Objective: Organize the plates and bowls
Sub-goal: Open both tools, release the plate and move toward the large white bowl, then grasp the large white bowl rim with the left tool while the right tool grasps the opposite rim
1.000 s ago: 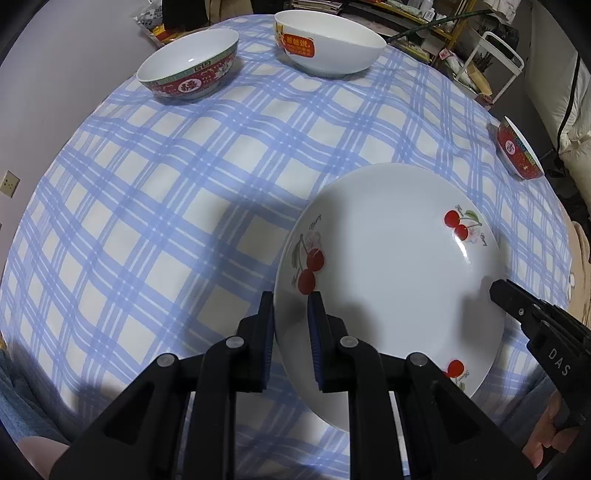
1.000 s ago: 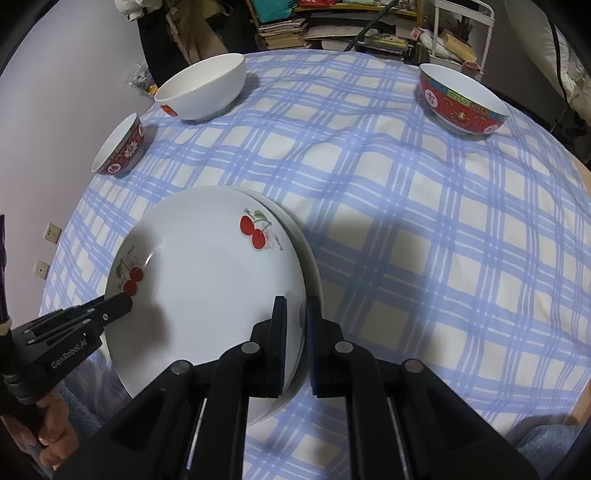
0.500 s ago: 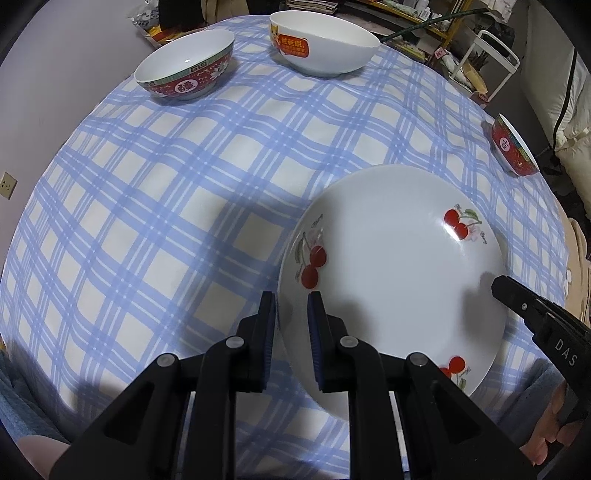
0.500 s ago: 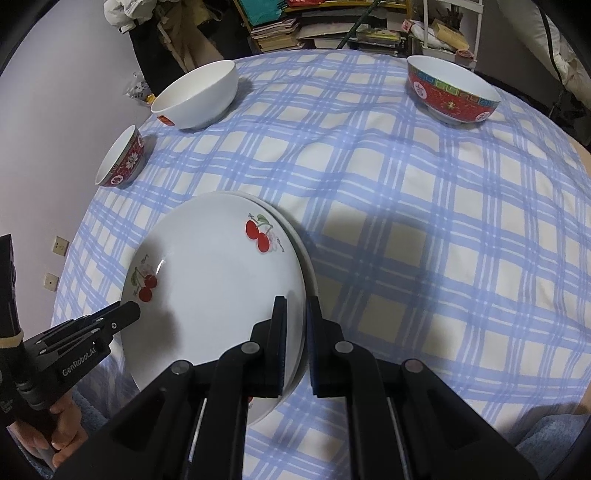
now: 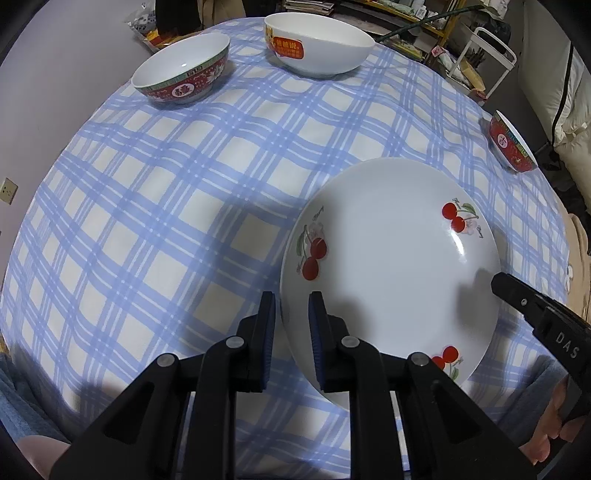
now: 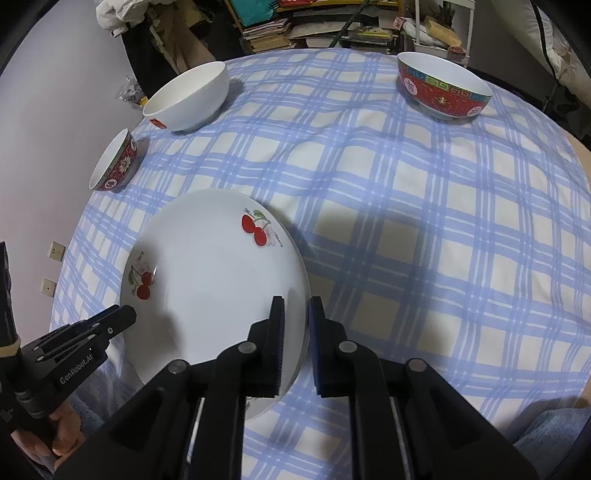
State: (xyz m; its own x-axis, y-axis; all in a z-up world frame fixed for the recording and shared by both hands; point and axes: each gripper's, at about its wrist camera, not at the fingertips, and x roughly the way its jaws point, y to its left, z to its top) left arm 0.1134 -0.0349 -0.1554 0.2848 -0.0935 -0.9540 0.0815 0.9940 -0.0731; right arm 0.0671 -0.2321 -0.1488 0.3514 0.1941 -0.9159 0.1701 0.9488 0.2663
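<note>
A white plate with red cherries (image 5: 388, 266) (image 6: 214, 288) lies low over the near part of the blue checked tablecloth (image 5: 147, 221). My left gripper (image 5: 291, 297) is shut on its left rim, one pad over the plate and one outside it. My right gripper (image 6: 296, 300) is shut on the opposite rim in the same way. Each gripper also shows in the other's view: the right gripper (image 5: 502, 282) and the left gripper (image 6: 125, 314). A thin second rim line runs just under the plate's right edge.
A red patterned bowl (image 5: 181, 74) (image 6: 114, 162) and a white bowl with a red sticker (image 5: 317, 48) (image 6: 188, 96) stand at the far left. Another red bowl (image 5: 511, 144) (image 6: 443, 88) sits at the far right. Book shelves (image 6: 266, 33) stand behind the table.
In the right wrist view the sliver of a lower rim beside the plate's right edge has shrunk to a thin line. Both grippers keep their hold on the plate.
</note>
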